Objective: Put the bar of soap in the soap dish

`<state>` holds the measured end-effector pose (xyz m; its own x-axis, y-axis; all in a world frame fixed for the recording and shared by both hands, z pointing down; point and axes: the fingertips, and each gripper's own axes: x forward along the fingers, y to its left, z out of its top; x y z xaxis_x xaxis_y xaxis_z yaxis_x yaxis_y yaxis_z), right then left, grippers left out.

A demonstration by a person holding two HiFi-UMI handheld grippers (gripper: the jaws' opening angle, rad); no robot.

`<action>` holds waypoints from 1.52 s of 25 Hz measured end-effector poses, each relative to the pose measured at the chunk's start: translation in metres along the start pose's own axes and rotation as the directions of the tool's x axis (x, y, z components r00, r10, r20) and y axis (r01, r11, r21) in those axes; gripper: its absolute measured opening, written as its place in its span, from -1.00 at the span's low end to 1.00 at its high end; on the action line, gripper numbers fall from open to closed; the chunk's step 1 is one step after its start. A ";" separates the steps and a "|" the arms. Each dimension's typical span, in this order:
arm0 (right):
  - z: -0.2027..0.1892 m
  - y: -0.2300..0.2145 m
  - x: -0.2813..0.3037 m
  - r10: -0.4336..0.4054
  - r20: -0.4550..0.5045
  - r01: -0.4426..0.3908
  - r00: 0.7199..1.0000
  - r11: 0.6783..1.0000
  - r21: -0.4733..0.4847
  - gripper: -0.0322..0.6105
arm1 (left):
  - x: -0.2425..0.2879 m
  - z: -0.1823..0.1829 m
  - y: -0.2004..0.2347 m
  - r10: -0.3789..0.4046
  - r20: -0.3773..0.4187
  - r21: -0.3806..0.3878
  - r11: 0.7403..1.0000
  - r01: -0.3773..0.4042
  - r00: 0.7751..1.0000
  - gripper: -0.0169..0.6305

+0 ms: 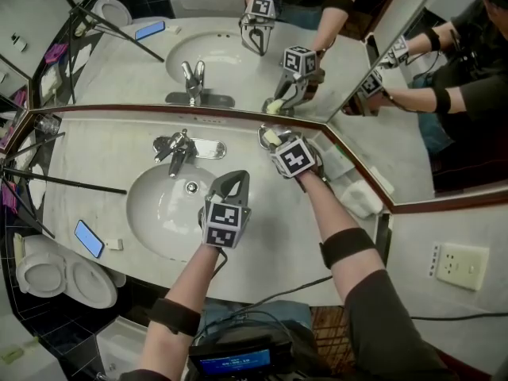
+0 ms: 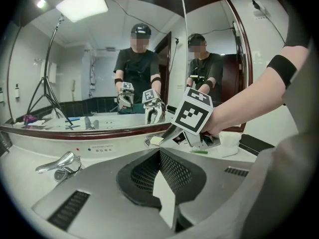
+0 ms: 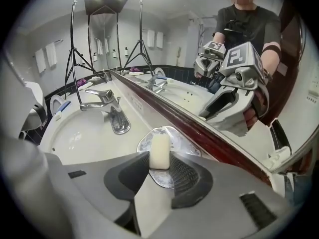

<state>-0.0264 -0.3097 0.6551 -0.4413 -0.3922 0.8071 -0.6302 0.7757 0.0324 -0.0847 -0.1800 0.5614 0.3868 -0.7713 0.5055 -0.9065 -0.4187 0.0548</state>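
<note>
Now gripping the pale cream rectangular bar of soap [image 3: 160, 152] upright in the right claw [image 3: 159, 159] over the clear glass soap dish [image 3: 184, 144], with the left claw [image 2: 159, 153] shut empty well aside; next, likely easing open.

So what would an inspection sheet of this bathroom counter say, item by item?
Surface: pale counter with an oval sink and a faucet.
Job's things: bar of soap on edge over the clear soap dish; whether it rests there is unclear.
Clutter: phone at the counter's left edge; white bundle at the right.
Grippers: right gripper has its fingers against both sides of the soap; left gripper is shut and empty, by the sink.
Cables: black cable along the counter front.
Surroundings: mirror, toilet, tripod legs, wall socket.
</note>
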 end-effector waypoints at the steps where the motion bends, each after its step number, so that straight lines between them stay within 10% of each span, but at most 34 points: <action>1: 0.000 -0.001 -0.002 -0.007 0.010 0.007 1.000 1.000 0.003 -0.44 | 0.000 0.000 0.000 0.000 -0.001 -0.002 1.000 0.000 1.000 -0.94; 9: 0.011 0.000 -0.044 -0.033 0.196 0.017 0.980 0.997 0.081 -0.44 | -0.005 0.001 0.002 -0.004 0.005 -0.009 1.000 0.004 1.000 -0.94; 24: -0.023 0.063 -0.199 -0.082 0.536 -0.053 0.840 0.971 0.232 -0.44 | -0.050 0.024 -0.015 -0.041 0.130 0.035 0.999 0.036 0.991 -0.94; 38: -0.118 0.147 -0.142 0.044 0.234 -0.066 0.971 0.994 0.085 -0.44 | -0.065 -0.003 -0.043 -0.082 0.061 0.094 0.993 0.076 0.995 -0.94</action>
<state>0.0192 -0.0816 0.6149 -0.6061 -0.4626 0.6471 -0.6520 0.7549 -0.0711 -0.0718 -0.1100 0.5289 0.4694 -0.7622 0.4458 -0.8545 -0.5193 0.0118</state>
